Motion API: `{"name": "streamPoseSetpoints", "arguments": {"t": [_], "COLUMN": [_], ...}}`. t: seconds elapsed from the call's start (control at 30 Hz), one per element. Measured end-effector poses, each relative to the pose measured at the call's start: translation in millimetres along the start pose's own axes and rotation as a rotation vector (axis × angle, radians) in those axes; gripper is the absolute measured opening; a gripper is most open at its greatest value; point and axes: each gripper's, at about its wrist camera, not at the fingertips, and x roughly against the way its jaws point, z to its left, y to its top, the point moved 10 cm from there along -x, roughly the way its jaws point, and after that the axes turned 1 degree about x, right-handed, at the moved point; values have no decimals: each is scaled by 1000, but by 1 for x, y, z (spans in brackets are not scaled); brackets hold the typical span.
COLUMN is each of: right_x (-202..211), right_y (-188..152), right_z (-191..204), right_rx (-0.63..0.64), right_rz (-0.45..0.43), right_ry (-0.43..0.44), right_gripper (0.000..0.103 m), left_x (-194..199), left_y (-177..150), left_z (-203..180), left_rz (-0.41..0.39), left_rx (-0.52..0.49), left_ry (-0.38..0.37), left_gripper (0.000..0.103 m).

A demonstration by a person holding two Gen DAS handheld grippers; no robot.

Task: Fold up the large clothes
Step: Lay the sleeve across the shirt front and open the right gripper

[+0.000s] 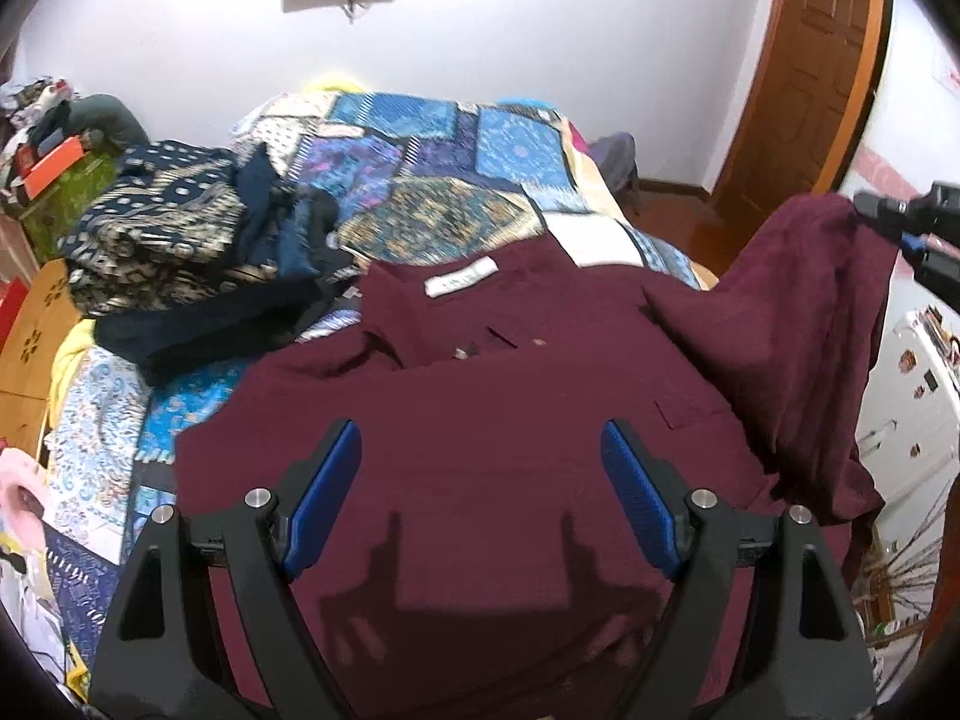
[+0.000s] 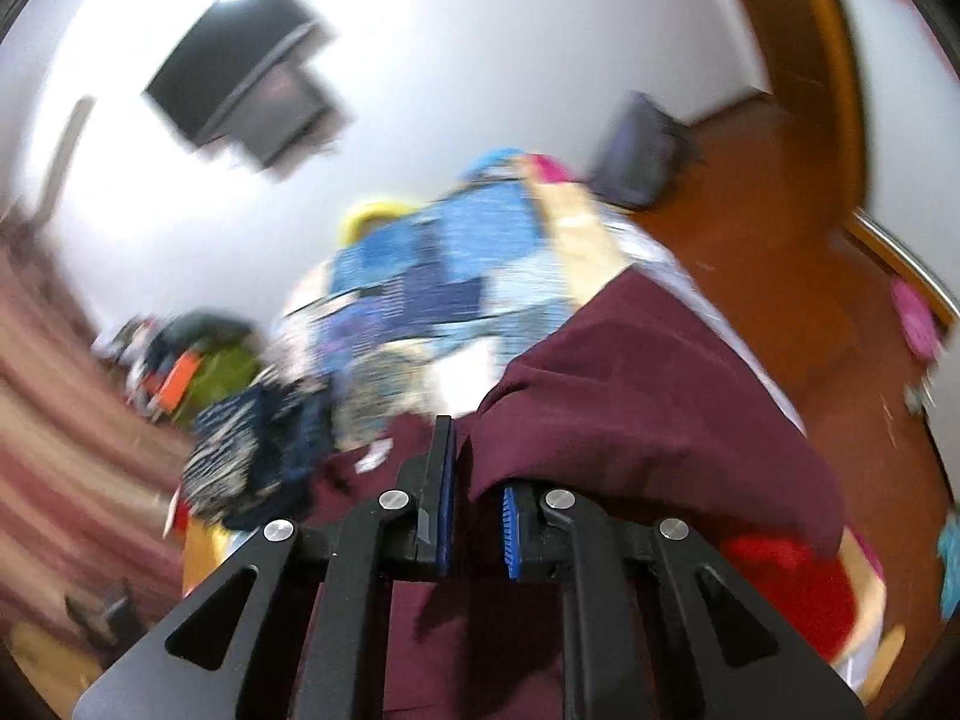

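Observation:
A large maroon shirt lies collar away from me on a patchwork quilt, with a white neck label. My left gripper is open and empty just above the shirt's body. My right gripper shows at the right edge of the left wrist view, shut on the shirt's right side, which it holds lifted off the bed. In the blurred right wrist view the gripper is shut on that maroon fabric, which drapes over its right finger.
A pile of dark blue patterned clothes lies on the quilt's left. A green box with clutter stands further left. A wooden door and wooden floor are at the right. White appliances stand near the bed's right.

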Motion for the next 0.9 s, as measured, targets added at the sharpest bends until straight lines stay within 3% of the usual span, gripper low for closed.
{"name": "streamPoseSetpoints", "arguments": {"t": [0.17,0.3,0.5,0.67,0.77,0.9], "right_x": [-22,-64,-121,-133,-119,-95], "right_y": [-33,-98,-205,-247,-241,-211], "right_z": [84,125,129,112,105,101], "right_rx": [189,299,425,413,450,493], "right_rz": [82,254,531,705,689,582], "right_ry": [99,147,115,69,53,38], "right_gripper": [12,12,12,12,12,15], "left_x": [22,37,46,49,48,46], "left_y": [0,-10,-33,-40,-36,-24], "left_z": [37,69,104,110,103,82], "left_rz": [-52,-64,-44,-41,-45,-55], "left_rx": [74,122,169,183,162,109], "left_ry": [20,59,115,135,141,135], "left_gripper": [82,82,82,82,82,82]}}
